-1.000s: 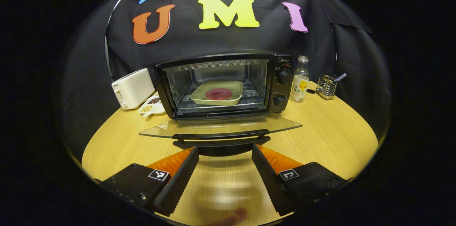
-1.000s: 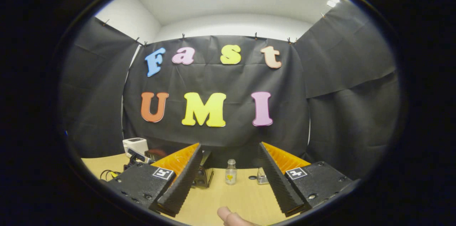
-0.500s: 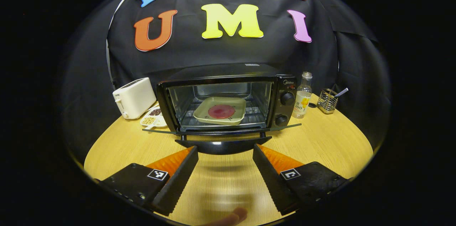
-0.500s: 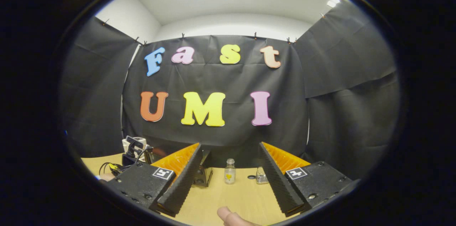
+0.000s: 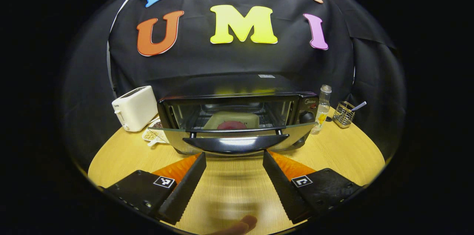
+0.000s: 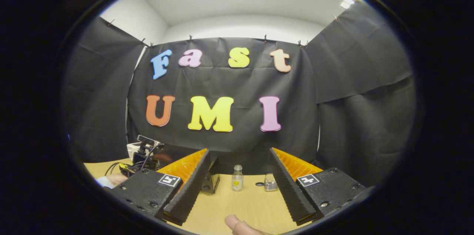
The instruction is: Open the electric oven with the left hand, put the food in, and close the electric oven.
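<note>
Just ahead of the left claw, the black electric oven's half-raised glass door and its black bar handle block the way in. Bare wooden tabletop lies between its spread fingers. Ahead-left stands a white toaster; ahead-right, a clear plastic bottle and a wire basket.

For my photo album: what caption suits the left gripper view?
Open tongs beneath the half-raised oven door, plate of food already inside.

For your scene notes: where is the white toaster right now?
In the left gripper view, the white toaster stands on the table, left of the oven, beside the small snack dish.
</note>
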`<move>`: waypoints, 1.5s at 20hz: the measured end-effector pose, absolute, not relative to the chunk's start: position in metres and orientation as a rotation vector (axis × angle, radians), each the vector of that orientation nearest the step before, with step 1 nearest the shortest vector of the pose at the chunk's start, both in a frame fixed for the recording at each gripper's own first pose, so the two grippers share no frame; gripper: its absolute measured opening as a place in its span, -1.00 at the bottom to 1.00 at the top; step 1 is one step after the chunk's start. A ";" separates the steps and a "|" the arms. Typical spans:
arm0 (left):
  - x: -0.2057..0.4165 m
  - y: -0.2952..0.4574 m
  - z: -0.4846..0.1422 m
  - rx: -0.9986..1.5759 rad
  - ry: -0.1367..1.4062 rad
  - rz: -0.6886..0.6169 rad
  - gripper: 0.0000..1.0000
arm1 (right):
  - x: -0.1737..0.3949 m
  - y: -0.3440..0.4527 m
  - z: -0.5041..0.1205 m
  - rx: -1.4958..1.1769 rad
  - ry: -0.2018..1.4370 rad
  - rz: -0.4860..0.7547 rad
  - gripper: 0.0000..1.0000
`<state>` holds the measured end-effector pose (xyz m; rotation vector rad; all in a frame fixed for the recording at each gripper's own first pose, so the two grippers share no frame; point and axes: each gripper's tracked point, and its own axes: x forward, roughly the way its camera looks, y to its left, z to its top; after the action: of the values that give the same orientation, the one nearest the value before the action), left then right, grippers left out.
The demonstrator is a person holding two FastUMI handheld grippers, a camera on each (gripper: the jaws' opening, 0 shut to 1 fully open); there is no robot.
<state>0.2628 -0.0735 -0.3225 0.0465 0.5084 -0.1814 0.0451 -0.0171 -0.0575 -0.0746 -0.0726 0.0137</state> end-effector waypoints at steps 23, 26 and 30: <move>0.075 -0.029 -0.093 0.016 0.116 -0.125 0.96 | -0.050 -0.023 -0.044 -0.040 -0.046 -0.042 0.99; 0.037 -0.023 -0.070 0.022 0.074 -0.127 0.95 | -0.065 -0.023 -0.033 -0.049 -0.079 -0.061 0.98; -0.009 -0.015 -0.057 -0.014 0.016 -0.104 0.95 | -0.078 -0.018 -0.036 -0.045 -0.094 -0.071 0.99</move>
<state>-0.0092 -0.0148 -0.0574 -0.0141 0.0161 -0.1039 -0.0781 -0.0185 -0.0363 -0.0455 -0.0944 -0.0712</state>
